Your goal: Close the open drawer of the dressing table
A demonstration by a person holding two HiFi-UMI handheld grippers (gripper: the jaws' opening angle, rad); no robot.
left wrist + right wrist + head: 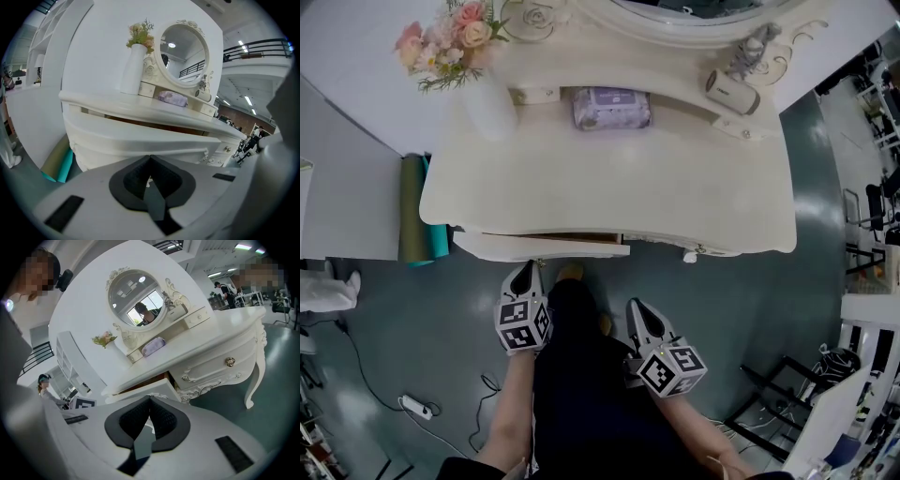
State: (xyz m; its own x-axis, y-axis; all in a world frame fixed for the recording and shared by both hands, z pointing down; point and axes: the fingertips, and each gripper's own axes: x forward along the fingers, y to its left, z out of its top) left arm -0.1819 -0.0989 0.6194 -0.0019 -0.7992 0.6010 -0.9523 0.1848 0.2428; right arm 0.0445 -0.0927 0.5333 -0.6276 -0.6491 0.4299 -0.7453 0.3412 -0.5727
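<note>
The cream dressing table [609, 192] stands ahead of me. Its left drawer [542, 247] is pulled out a little, and brown wood shows above the drawer front. In the head view my left gripper [526, 270] hangs just in front of that drawer front, a short gap away, shut and empty. My right gripper [636, 306] is lower and to the right, farther from the table, also shut and empty. The left gripper view shows the curved drawer front [140, 139] close above the closed jaws [149, 158]. In the right gripper view the drawer [143, 388] sits above the closed jaws [150, 398].
On the table top are a white vase of flowers [487, 103], a purple tissue pack [611, 108] and a white cylinder [731, 92]. Rolled green and teal mats [417, 214] lean at the table's left. A power strip [415, 406] lies on the floor. Black frames [862, 225] stand right.
</note>
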